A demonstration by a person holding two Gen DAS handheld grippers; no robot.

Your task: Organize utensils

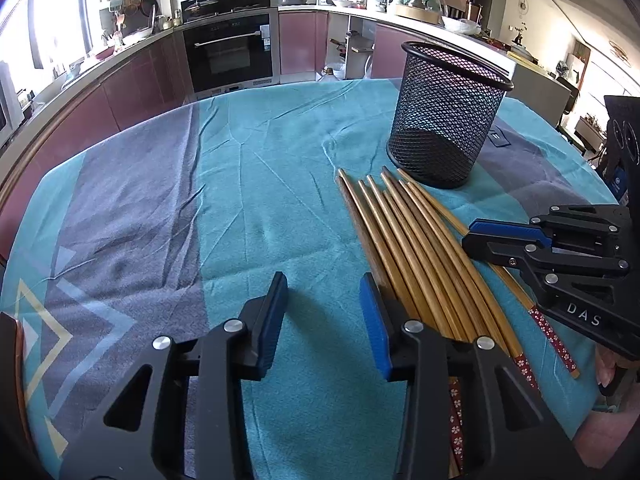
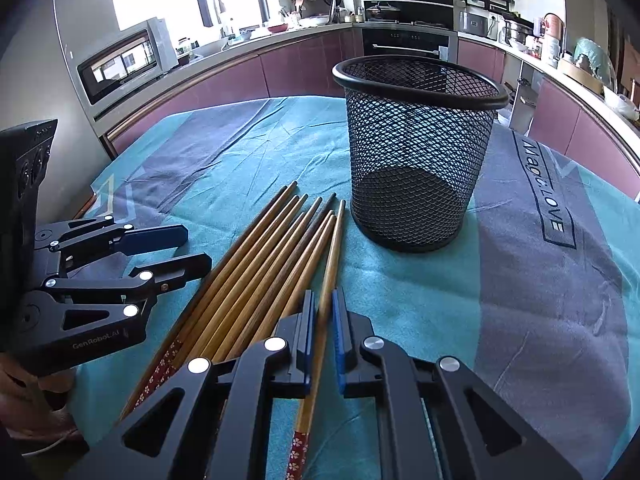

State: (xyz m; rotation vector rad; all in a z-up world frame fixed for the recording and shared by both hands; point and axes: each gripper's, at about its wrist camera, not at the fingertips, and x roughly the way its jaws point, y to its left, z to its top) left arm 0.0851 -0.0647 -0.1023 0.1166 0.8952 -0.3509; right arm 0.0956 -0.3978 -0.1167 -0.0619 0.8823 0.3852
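Several wooden chopsticks (image 1: 416,248) with red flowered ends lie side by side on the teal and grey cloth, tips toward a black mesh cup (image 1: 448,116) that stands upright and empty. My left gripper (image 1: 324,312) is open and empty, just left of the pile; it also shows in the right wrist view (image 2: 192,248). My right gripper (image 2: 323,320) is closed on the rightmost chopstick (image 2: 332,256), low over the cloth, near the chopstick's middle. The cup (image 2: 416,152) stands just beyond that chopstick's tip. The right gripper also shows in the left wrist view (image 1: 476,240).
The cloth (image 1: 160,216) covers a round table. Kitchen counters, an oven (image 1: 230,48) and purple cabinets run along the far side. A microwave (image 2: 120,64) stands at the far left of the right wrist view.
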